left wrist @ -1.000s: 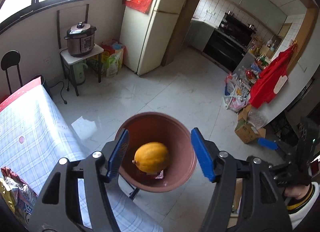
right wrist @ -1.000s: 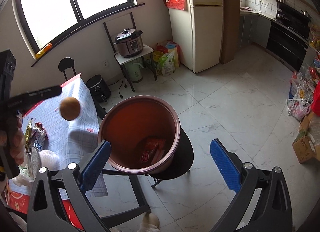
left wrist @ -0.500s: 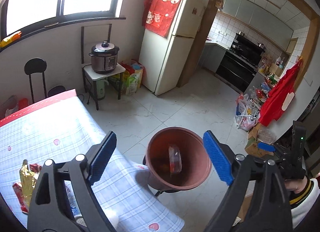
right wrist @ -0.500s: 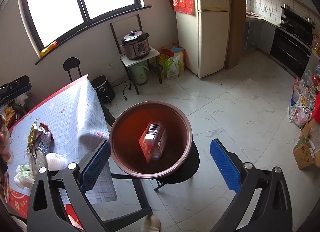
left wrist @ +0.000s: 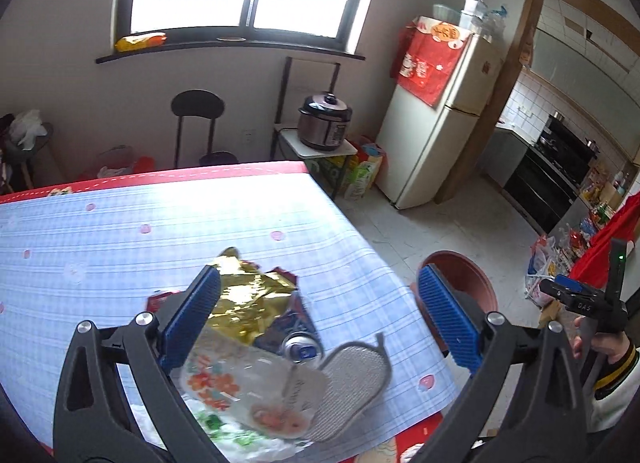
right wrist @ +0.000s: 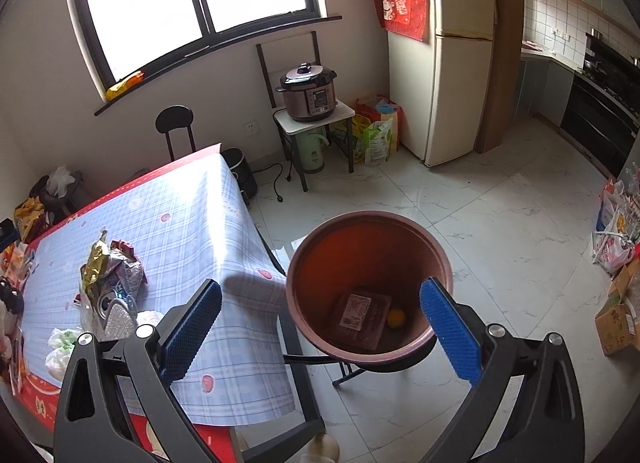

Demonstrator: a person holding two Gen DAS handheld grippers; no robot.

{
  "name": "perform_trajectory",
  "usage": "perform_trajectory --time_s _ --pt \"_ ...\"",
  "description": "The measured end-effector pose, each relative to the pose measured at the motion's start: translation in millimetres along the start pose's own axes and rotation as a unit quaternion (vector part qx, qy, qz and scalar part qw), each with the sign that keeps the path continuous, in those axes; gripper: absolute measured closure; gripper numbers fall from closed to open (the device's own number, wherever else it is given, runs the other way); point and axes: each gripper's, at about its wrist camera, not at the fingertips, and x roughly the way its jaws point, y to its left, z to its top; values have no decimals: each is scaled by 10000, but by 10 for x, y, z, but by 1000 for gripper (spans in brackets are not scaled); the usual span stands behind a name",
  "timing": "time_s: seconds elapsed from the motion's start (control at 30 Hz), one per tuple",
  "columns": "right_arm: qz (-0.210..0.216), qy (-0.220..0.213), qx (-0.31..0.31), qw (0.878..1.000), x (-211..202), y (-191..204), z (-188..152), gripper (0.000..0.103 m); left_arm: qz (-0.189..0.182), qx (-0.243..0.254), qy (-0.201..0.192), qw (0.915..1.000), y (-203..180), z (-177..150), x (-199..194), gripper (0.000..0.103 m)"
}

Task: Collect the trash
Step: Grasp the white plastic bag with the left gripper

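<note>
The counter point(left wrist: 120, 231) lies under and ahead of the left claw point(left wrist: 318, 309), whose jaws have just been opening and now stand wide apart with nothing between them. The trash pile sits directly below it: a gold wrapper point(left wrist: 252, 299) ahead, a printed plastic packet point(left wrist: 256, 395) nearer. Between them a drink can point(left wrist: 302, 345) lies on its side, its end facing the claw. The right claw point(right wrist: 320, 315), spread and empty, hangs above the bin point(right wrist: 368, 223), farther from the pile.
</note>
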Motion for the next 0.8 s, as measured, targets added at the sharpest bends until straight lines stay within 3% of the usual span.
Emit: perform_trajectory --time_s 0.17,0.33,0.47,0.6,0.8 --pt "259 140 -304 9991 79 537 -13 5 471 -360 -103 9982 654 -199 -350 6" --pt "545 348 -650 9958 186 1099 -76 5 687 -757 170 9946 1140 -605 -451 6" --pt "724 502 -868 9923 255 1486 -170 5 574 -925 722 9914 1276 -1079 -324 6" --pt "878 676 -1043 9884 316 1822 -286 5 209 -1396 1255 9820 1347 -1529 -91 6" --pt "998 900 -1269 9828 355 2142 -414 5 -233 -1863 1807 9655 1398 -1784 355 6"
